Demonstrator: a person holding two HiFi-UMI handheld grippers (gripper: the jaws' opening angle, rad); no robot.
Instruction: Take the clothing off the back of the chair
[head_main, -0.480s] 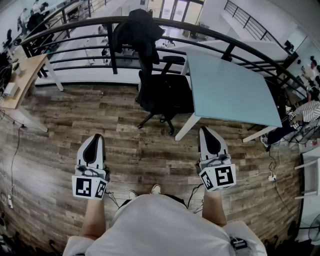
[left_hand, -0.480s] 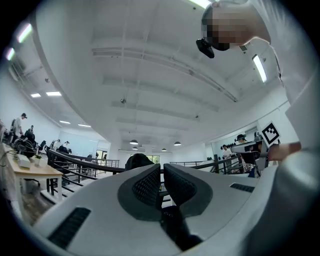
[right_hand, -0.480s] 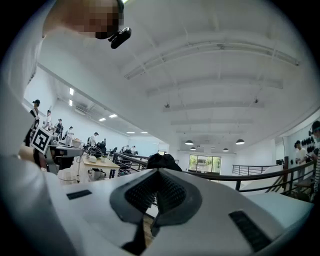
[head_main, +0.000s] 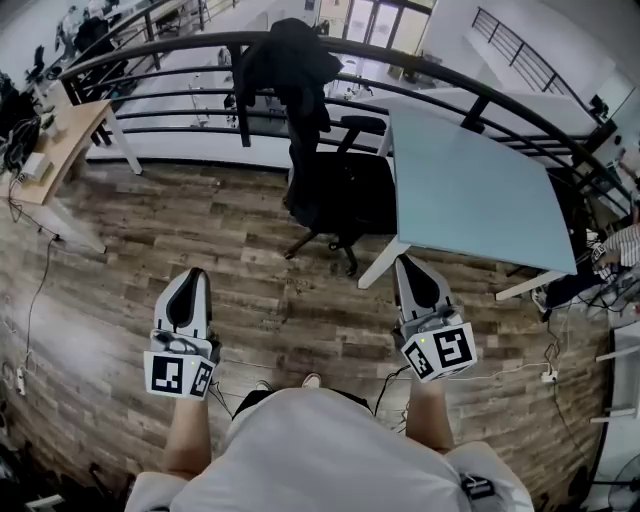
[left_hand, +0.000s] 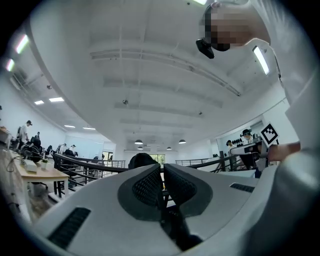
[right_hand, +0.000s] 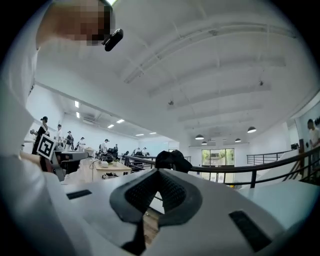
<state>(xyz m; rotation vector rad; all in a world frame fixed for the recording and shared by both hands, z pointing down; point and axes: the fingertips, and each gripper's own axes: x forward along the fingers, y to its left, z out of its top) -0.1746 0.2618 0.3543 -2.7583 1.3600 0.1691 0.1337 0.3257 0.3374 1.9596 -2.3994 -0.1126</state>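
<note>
A black garment (head_main: 288, 62) hangs over the back of a black office chair (head_main: 338, 192) that stands ahead of me by the curved railing. Its dark top also shows beyond the jaws as the garment (left_hand: 141, 160) in the left gripper view and the garment (right_hand: 171, 160) in the right gripper view. My left gripper (head_main: 190, 276) and right gripper (head_main: 412, 264) are held side by side over the wooden floor, well short of the chair. Both are shut and hold nothing, as seen on the left gripper (left_hand: 163, 172) and the right gripper (right_hand: 156, 181).
A pale blue table (head_main: 470, 190) stands right of the chair, one leg close to its wheeled base. A black curved railing (head_main: 150, 52) runs behind. A wooden desk (head_main: 60, 140) stands far left. Cables (head_main: 30, 300) lie on the floor at both sides. People are in the distance.
The head view has shifted a little, so the chair and table sit slightly further right in the picture. Both grippers keep the same pose, shut and apart.
</note>
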